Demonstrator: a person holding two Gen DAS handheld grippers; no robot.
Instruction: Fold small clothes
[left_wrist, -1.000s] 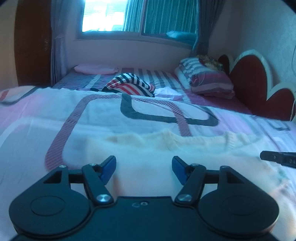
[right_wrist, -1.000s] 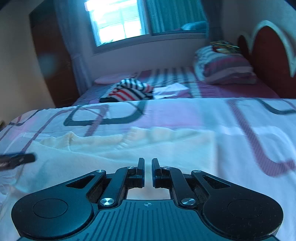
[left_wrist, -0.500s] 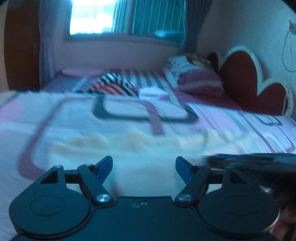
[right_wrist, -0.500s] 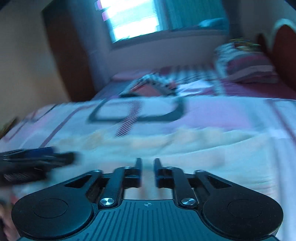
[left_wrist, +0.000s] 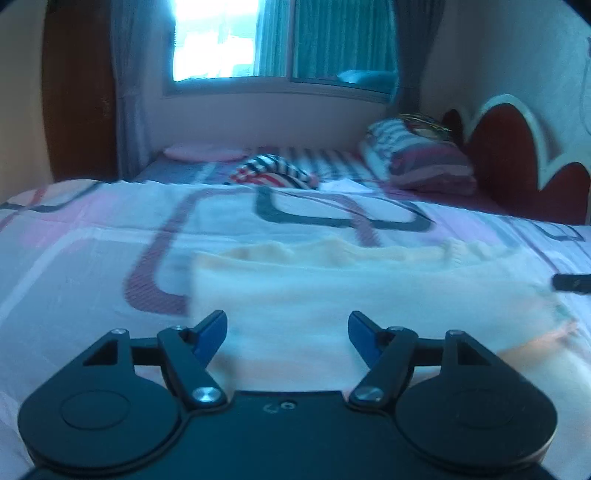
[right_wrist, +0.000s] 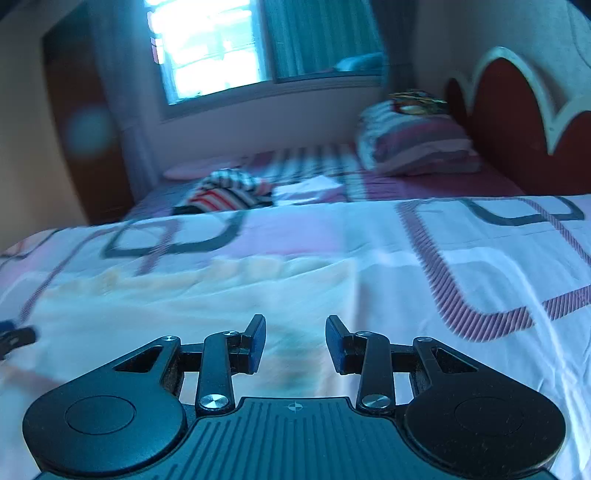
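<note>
A pale cream garment (left_wrist: 314, 288) lies flat on the patterned bed cover (left_wrist: 92, 258), its ribbed edge on the far side. My left gripper (left_wrist: 287, 317) hovers open over the garment's near left part, with nothing between its blue pads. My right gripper (right_wrist: 295, 319) is open over the garment's (right_wrist: 184, 306) right part, its jaws a moderate way apart with only cloth below them. Each gripper's tip shows in the other's view: the right gripper (left_wrist: 572, 282) at the right edge, the left gripper (right_wrist: 14, 338) at the left edge.
A striped heap of clothes (left_wrist: 275, 173) and a white folded piece (right_wrist: 306, 188) lie farther up the bed. Stacked striped pillows (left_wrist: 417, 162) rest against the red scalloped headboard (left_wrist: 517, 155). A window and curtains stand behind.
The right gripper's jaws have parted from nearly shut. Half a second ago the right gripper was close beside the left one; it now sits back at the edge of the left view.
</note>
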